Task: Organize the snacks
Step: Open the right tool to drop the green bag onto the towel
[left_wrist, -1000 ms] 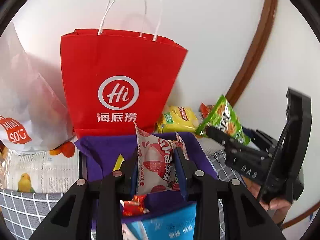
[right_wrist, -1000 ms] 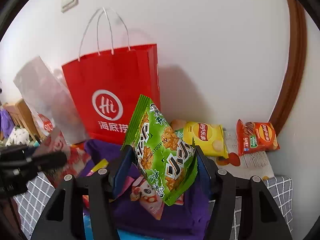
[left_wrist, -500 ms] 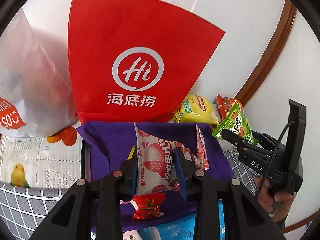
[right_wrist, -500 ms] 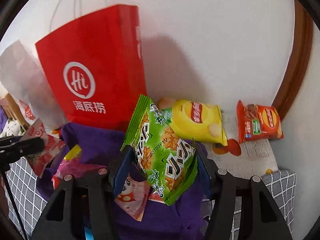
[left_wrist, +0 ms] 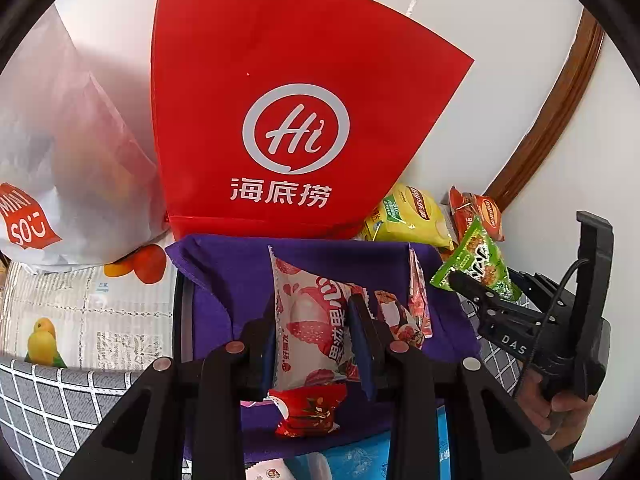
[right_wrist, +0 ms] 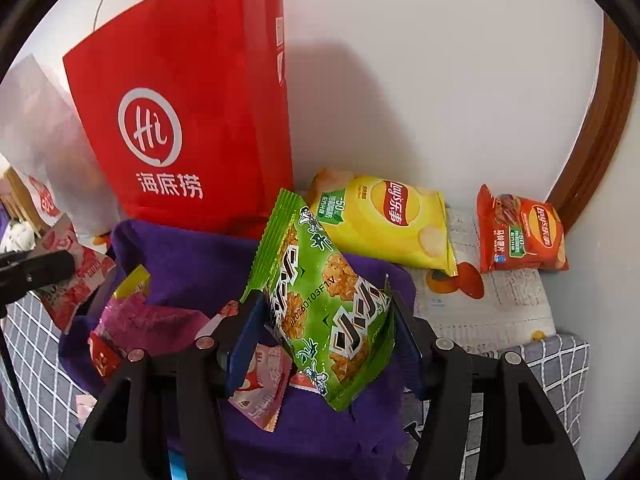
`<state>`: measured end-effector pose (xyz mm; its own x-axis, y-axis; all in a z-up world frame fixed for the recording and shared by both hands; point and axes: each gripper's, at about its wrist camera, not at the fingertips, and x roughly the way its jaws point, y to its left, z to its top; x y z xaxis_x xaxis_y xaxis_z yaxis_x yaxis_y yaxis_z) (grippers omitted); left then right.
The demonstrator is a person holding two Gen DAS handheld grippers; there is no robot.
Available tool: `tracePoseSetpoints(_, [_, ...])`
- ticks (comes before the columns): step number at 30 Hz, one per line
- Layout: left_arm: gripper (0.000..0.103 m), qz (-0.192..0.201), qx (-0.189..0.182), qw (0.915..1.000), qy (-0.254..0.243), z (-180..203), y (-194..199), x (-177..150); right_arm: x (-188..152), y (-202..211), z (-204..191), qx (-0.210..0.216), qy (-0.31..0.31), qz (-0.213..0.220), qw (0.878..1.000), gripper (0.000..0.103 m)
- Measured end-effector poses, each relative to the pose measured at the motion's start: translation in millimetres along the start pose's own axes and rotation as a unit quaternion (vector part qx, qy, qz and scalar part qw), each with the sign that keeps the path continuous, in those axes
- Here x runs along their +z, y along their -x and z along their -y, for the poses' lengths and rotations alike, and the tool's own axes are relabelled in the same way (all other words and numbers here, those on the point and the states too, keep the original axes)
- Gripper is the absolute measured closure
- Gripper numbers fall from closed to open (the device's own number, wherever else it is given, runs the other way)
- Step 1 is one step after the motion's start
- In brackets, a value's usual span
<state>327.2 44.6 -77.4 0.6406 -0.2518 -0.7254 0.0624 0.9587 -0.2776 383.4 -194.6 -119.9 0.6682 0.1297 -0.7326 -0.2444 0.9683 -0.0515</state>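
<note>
We log: left gripper (left_wrist: 316, 344) clamped on pink lychee snack packet (left_wrist: 310, 332), right gripper (right_wrist: 324, 344) clamped on green rice-cracker packet (right_wrist: 324, 304); both packets held above purple cloth bin (right_wrist: 192, 264), before red paper bag (left_wrist: 288, 112).

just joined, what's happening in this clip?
A person is sorting snacks with two handheld claws. The left claw is shut on a pink-and-white snack packet; the right claw grips a green snack bag. Both hang over a purple-lined bin already holding a few packets. A yellow chip bag and a red chip bag lie on the table behind.
</note>
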Motion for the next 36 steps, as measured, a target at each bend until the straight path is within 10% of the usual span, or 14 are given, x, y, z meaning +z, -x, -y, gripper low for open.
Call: tracePoseSetpoints(36, [0.073,-0.008,-0.013,0.9998,-0.016,10.1,-1.0,-0.5,-6.6,-14.8,-27.2,0.000,0.042,-0.037,0.998,0.042])
